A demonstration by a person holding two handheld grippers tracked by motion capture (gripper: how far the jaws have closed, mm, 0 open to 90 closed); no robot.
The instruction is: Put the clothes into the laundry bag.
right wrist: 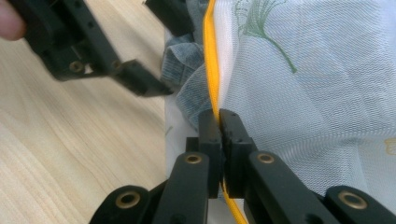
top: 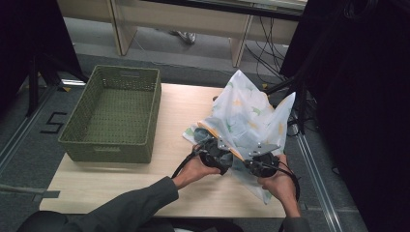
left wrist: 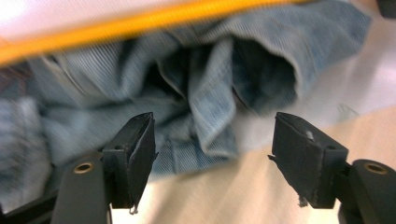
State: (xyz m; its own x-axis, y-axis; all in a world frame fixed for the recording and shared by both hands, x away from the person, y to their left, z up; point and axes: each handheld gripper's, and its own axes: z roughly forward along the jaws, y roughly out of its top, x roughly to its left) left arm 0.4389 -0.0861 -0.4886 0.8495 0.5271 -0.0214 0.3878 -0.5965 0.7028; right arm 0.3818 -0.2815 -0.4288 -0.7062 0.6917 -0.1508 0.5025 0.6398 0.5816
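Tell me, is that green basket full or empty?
Empty: the green woven basket shows only its bare bottom in the high view.

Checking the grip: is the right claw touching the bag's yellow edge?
Touching. The right gripper view shows the right claw shut on the yellow edge, which runs straight between its jaws.

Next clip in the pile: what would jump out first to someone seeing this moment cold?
The white mesh bag with leaf prints billows up at the table's right side, held open by both grippers. The right gripper is clamped on the bag's yellow rim, while the left gripper sits open in front of blue denim inside the bag. A green woven basket sits at the table's left.
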